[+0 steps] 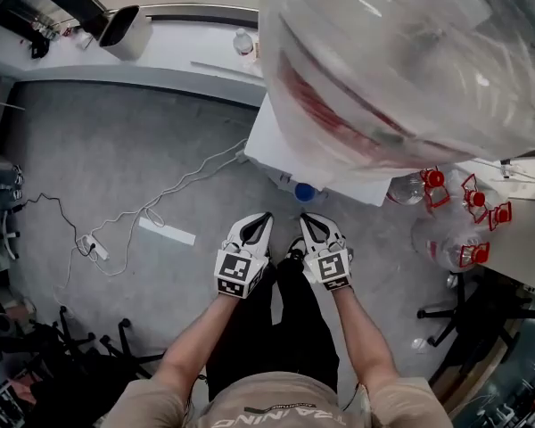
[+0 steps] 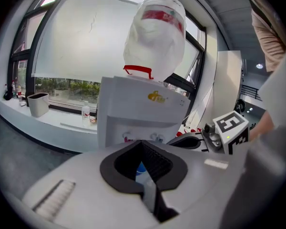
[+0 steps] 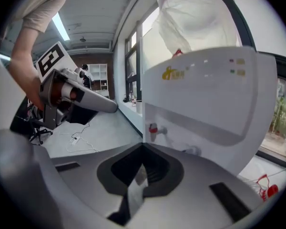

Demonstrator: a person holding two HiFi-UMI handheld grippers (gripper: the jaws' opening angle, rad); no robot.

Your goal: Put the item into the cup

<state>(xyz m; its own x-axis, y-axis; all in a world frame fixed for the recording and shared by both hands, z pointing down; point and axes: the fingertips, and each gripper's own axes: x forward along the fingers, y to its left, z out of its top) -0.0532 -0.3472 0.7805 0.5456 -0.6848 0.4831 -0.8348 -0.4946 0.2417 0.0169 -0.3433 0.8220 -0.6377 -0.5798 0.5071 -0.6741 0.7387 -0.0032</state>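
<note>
Item and cup: we found neither in any of the three views, so we had no location for the item or the cup at this moment. Left gripper and right gripper hung side by side, close together, low in front of the person and above the grey floor, tips toward a water dispenser. Each gripper's own view showed its jaws closed tip to tip with nothing gripped. A bit of blue showed through the hollow behind the left tips. We judged it to be the blue thing at the dispenser's foot, seen past the jaws, not held. A big water bottle sat upside down on the dispenser and filled the top of the head view. Spare bottles with red handles lay just right of the dispenser. A small bottle and a white bin stood on the window ledge, well apart from the grippers. A cable ran across the floor to the left. Our read was that the task proper had not started and this was the locate-and-approach step. The next move called for getting the item and the cup into view, then opening one gripper before reaching for the item. The dispenser's red tap was near the right tips, so we'd have kept clear of it.
</note>
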